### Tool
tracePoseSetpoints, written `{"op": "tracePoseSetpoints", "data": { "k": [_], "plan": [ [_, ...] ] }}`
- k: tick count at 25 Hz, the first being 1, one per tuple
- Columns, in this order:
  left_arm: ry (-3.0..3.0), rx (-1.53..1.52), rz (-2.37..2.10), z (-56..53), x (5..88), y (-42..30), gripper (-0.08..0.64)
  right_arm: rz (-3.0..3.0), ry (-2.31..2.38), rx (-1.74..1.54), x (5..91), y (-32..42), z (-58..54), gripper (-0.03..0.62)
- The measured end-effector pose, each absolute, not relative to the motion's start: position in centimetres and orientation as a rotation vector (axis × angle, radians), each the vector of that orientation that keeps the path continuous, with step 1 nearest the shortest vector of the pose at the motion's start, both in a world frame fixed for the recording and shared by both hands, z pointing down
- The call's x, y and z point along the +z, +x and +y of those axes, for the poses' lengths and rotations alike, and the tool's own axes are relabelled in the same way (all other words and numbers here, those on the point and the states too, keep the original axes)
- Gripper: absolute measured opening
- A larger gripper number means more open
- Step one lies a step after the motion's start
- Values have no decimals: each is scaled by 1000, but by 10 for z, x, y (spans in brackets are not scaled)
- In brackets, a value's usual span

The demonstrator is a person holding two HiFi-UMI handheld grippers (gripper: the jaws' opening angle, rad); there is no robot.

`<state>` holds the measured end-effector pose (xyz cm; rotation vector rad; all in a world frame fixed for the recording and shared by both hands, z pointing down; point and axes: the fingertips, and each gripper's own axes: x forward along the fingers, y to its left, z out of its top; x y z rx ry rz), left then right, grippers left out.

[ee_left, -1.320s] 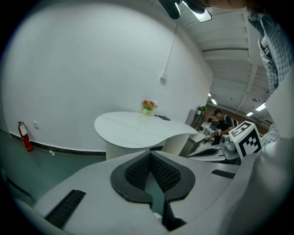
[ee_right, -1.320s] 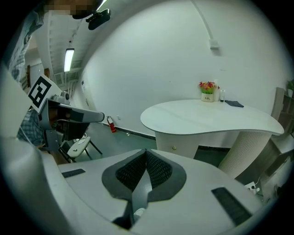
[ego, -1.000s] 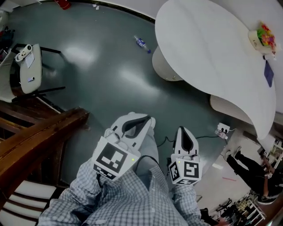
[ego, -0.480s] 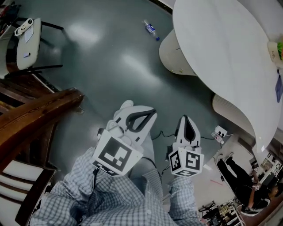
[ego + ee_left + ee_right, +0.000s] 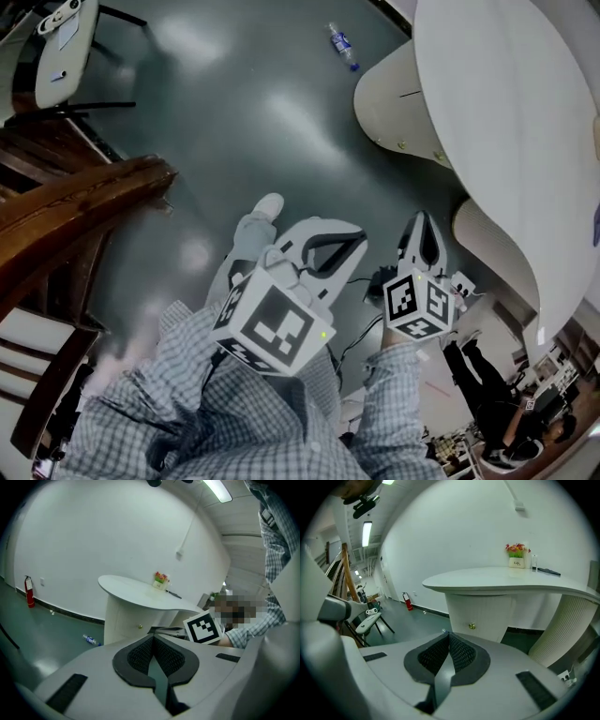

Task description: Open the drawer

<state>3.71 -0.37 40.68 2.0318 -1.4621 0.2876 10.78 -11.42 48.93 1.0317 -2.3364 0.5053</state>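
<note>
The drawer front with a small brass knob (image 5: 472, 626) sits in the white pedestal (image 5: 398, 108) under the curved white table (image 5: 506, 122). The knob (image 5: 139, 626) also shows in the left gripper view, past the jaws. My left gripper (image 5: 361, 238) hangs above the green floor, its tips (image 5: 153, 637) meeting with nothing between them. My right gripper (image 5: 424, 217) is beside it, nearer the table, jaws shut and empty (image 5: 449, 633). Both are well short of the pedestal and touch nothing.
A dark wooden rail (image 5: 84, 202) and a white chair (image 5: 61, 47) stand at the left. A plastic bottle (image 5: 344, 45) lies on the floor near the pedestal. A flower pot (image 5: 516, 555) sits on the table. A cable (image 5: 361, 342) lies by my feet. A person (image 5: 487, 394) stands at lower right.
Both grippers have come down and shifted right, toward the table, which now fills more of the head view. Their jaws look the same throughout.
</note>
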Motion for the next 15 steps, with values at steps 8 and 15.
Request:
{"op": "tracePoseSetpoints", "data": {
  "k": [8,15],
  "plan": [
    [1922,309,-1530,12,431,11,2,-2342,1039,467,527,86,-155,9],
    [1896,329,-1546,20,436,6,3,-2280,1155,522,559,99,-190,9]
  ]
}}
